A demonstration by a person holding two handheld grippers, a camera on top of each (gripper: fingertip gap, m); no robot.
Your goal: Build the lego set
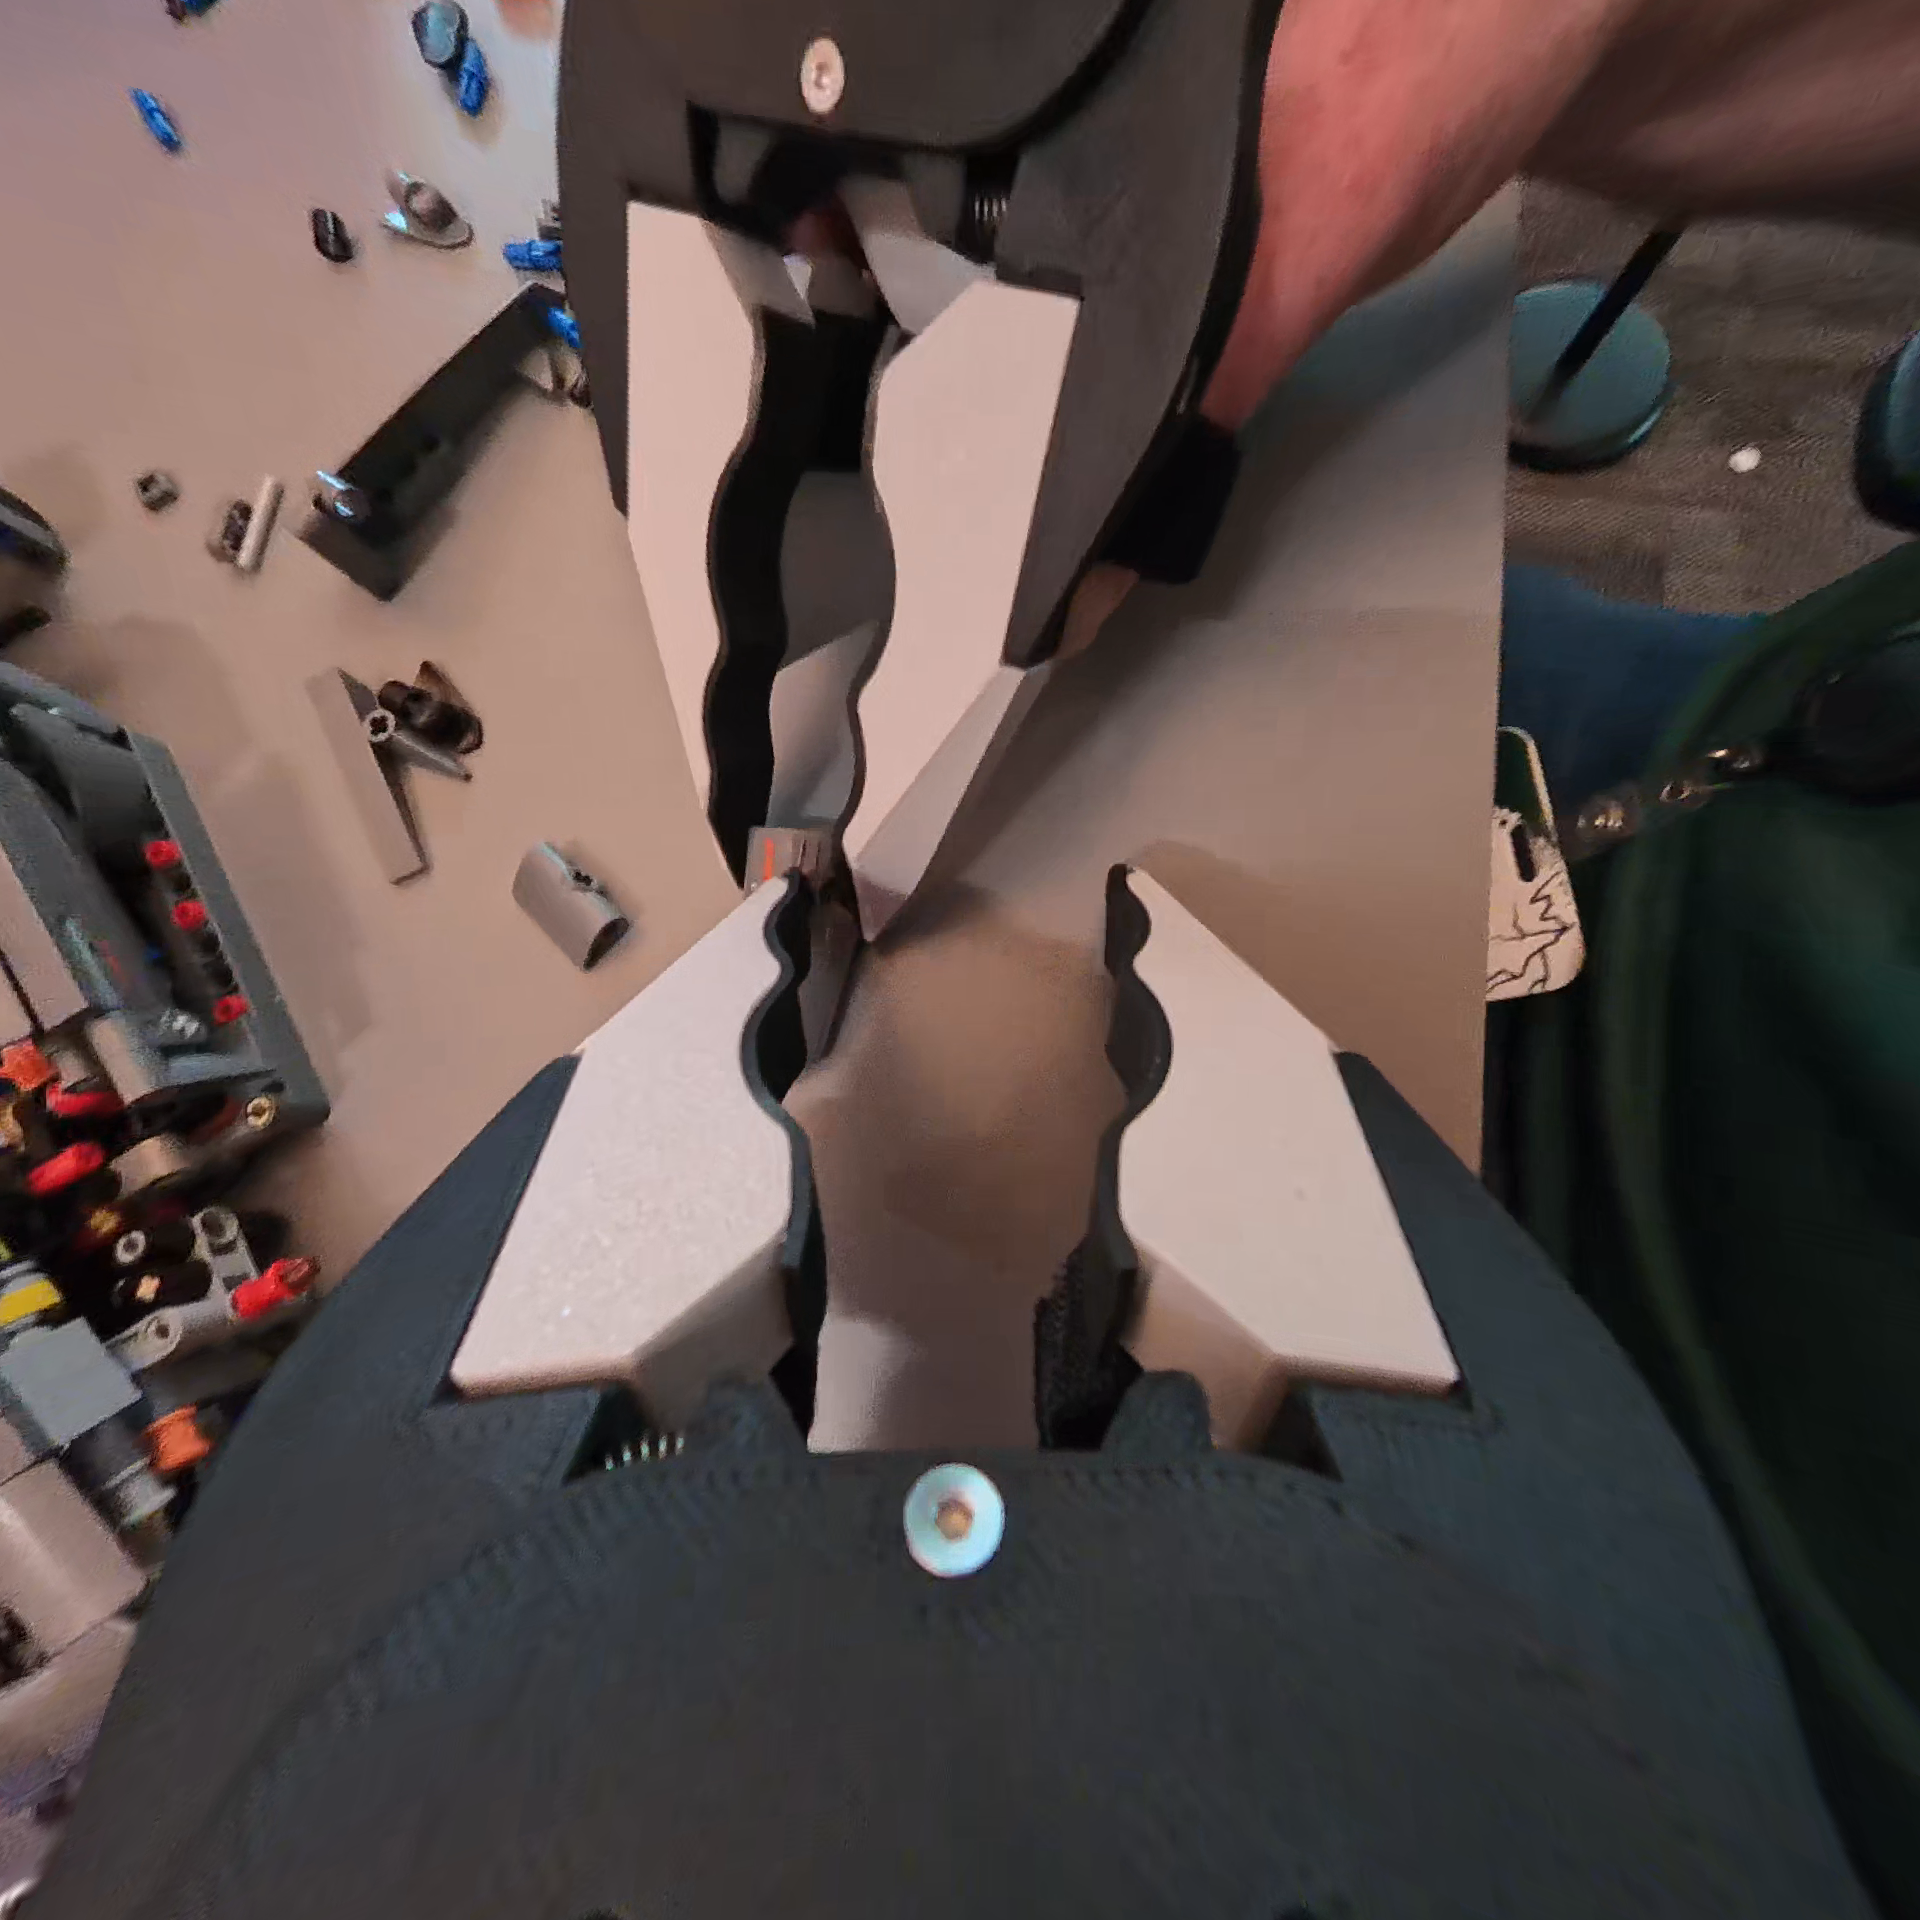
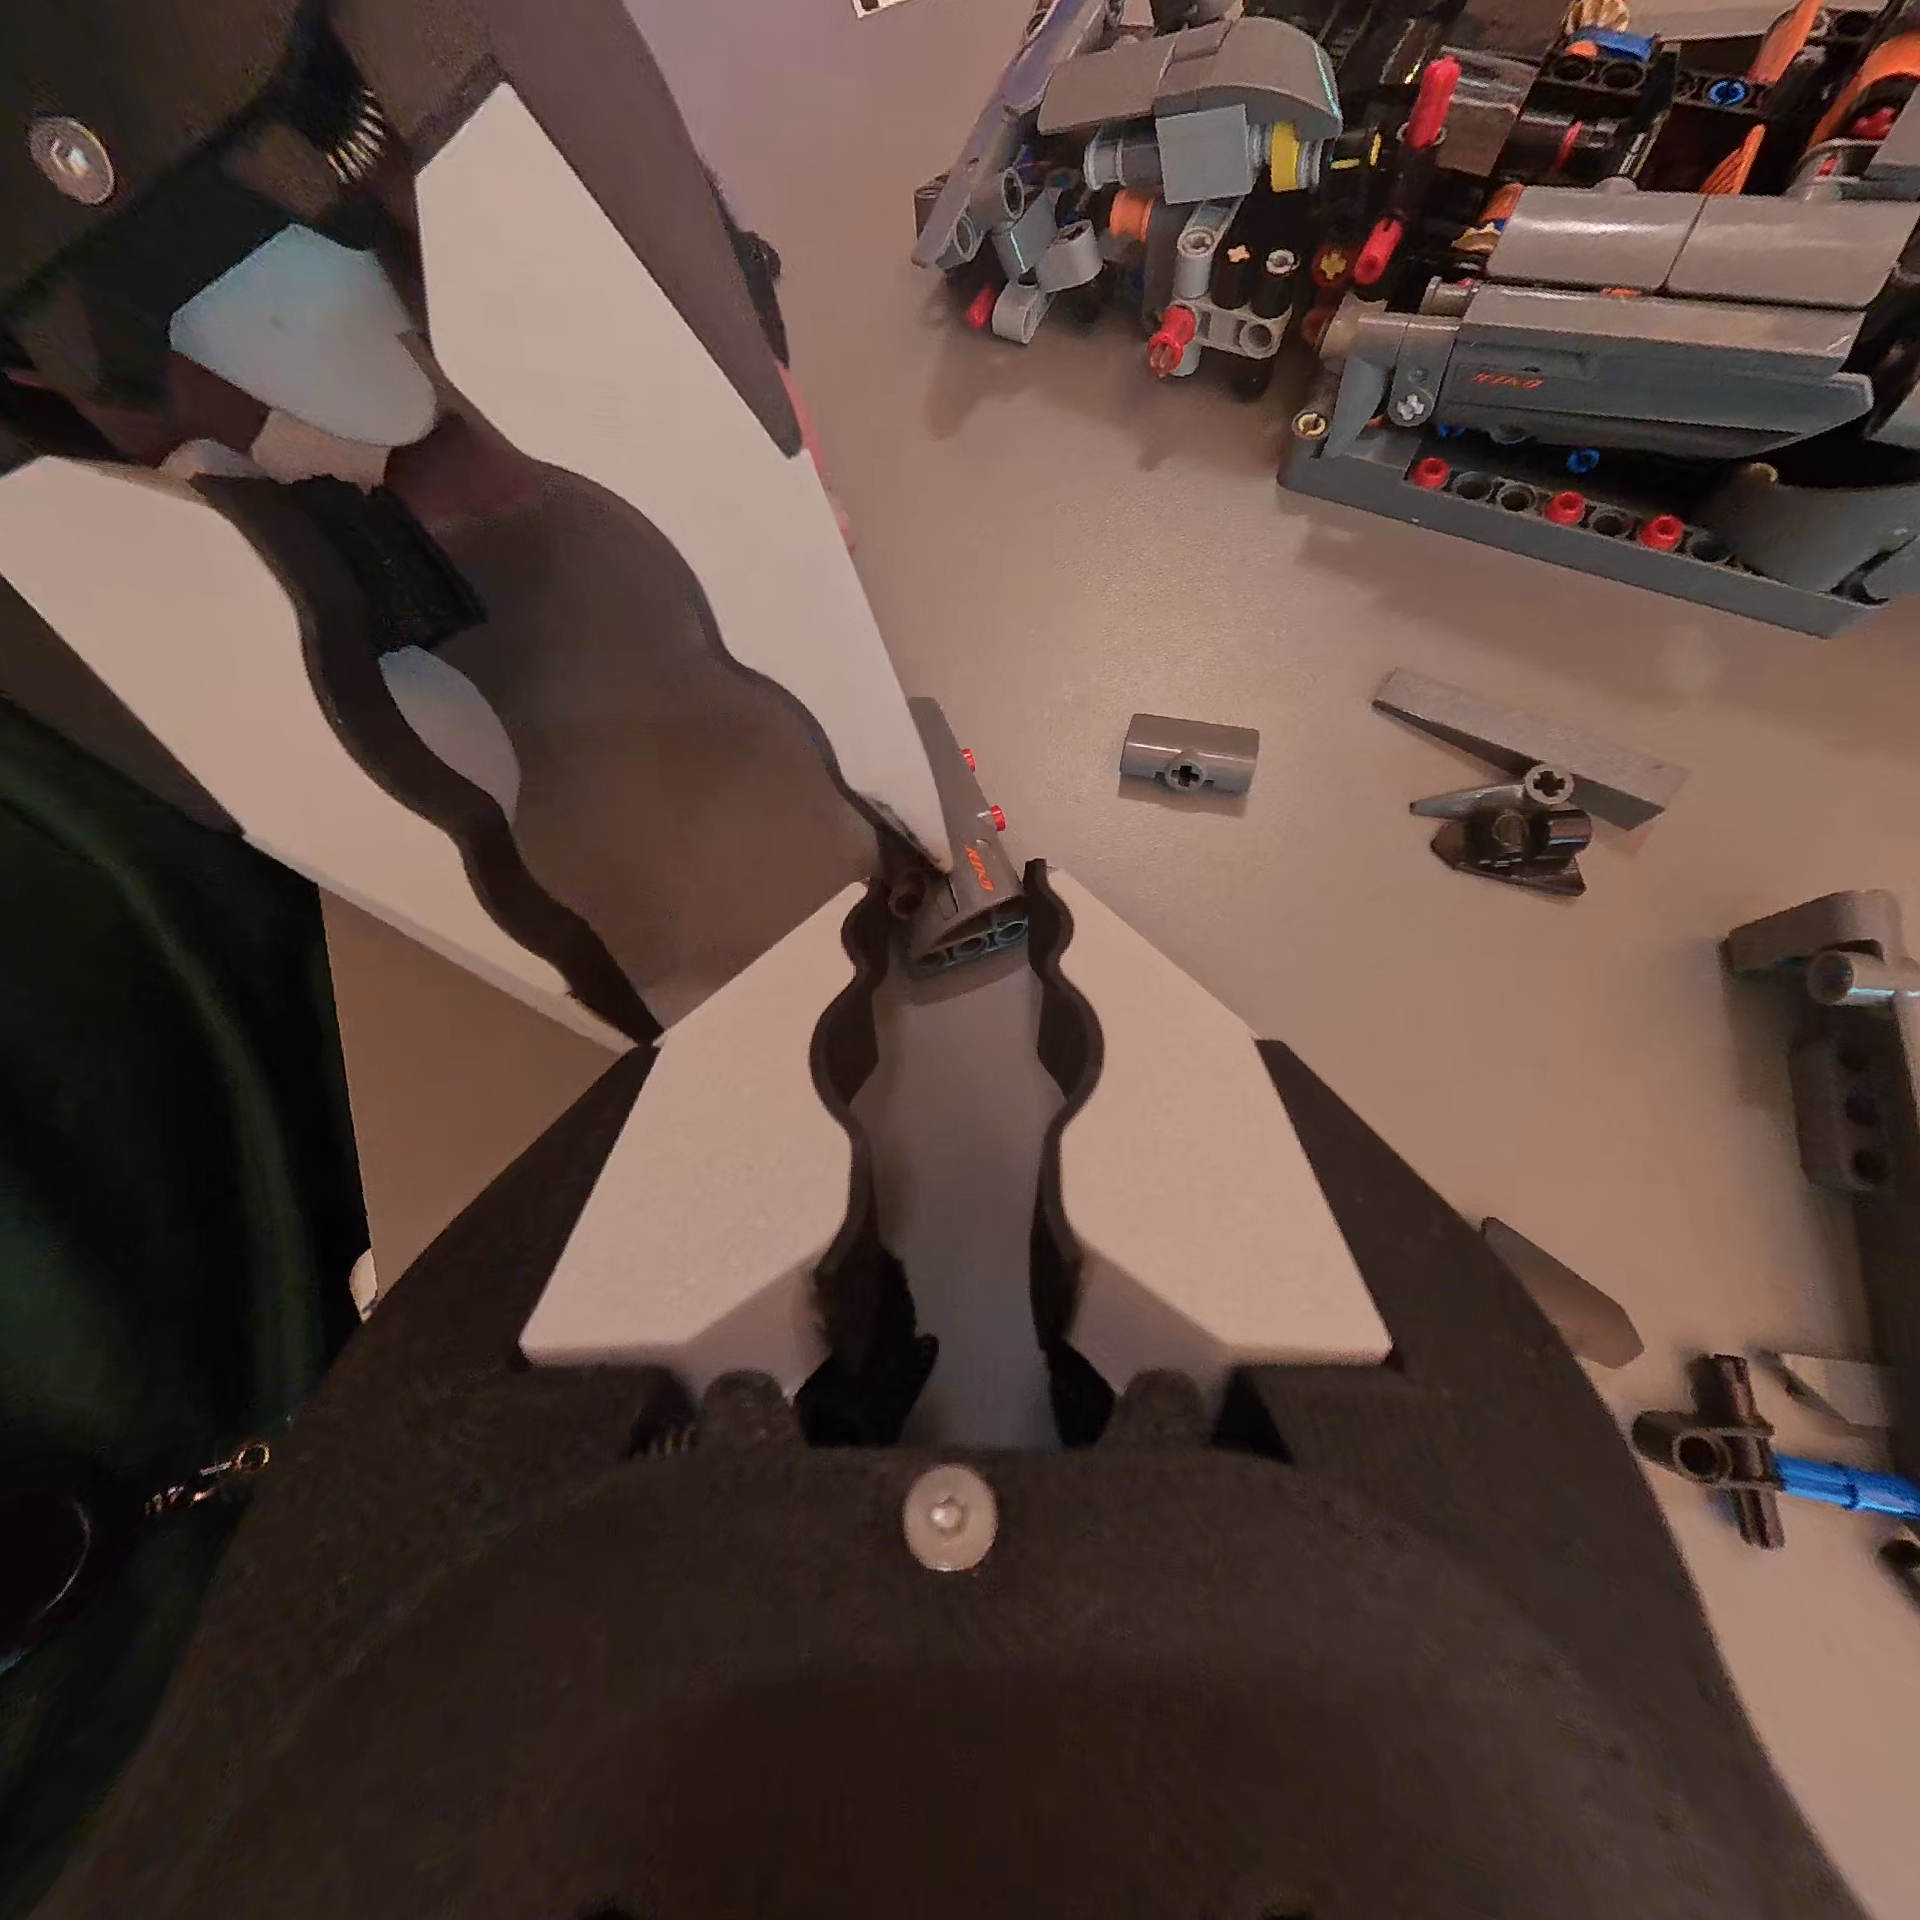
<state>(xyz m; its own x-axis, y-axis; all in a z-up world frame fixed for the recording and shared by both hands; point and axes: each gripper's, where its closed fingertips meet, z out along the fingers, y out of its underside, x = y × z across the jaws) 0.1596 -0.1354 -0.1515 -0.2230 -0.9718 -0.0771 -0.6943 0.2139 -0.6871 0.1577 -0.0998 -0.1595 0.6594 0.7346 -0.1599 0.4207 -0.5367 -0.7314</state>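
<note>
- Right gripper [image 2: 961, 925], white fingers with wavy black pads: clamped at the tips on a small dark grey plastic lego panel piece with red pins and orange markings [image 2: 961, 831], held above the beige tabletop [image 2: 1143, 582].
- Left gripper [image 1: 956, 883], same build: spread wide, nothing between the fingers; left fingertip [image 1: 790, 904] touching or just beside the same grey piece [image 1: 795, 847], contact hard to tell.
- From the right wrist view: left gripper [image 2: 769, 914] coming in from the upper left, its near fingertip against the held piece.
- Large partly built grey lego model with red, orange and yellow pins [image 2: 1558, 312]: on the tabletop, well apart from both grippers.
- Loose parts scattered on the tabletop: short grey connector tube [image 2: 1190, 764], grey wedge panel on a black joint [image 2: 1527, 790], black cross connector with a blue pin [image 2: 1725, 1455].
- Person's bare forearm [image 1: 1455, 156] behind the right gripper [image 1: 800, 821].
</note>
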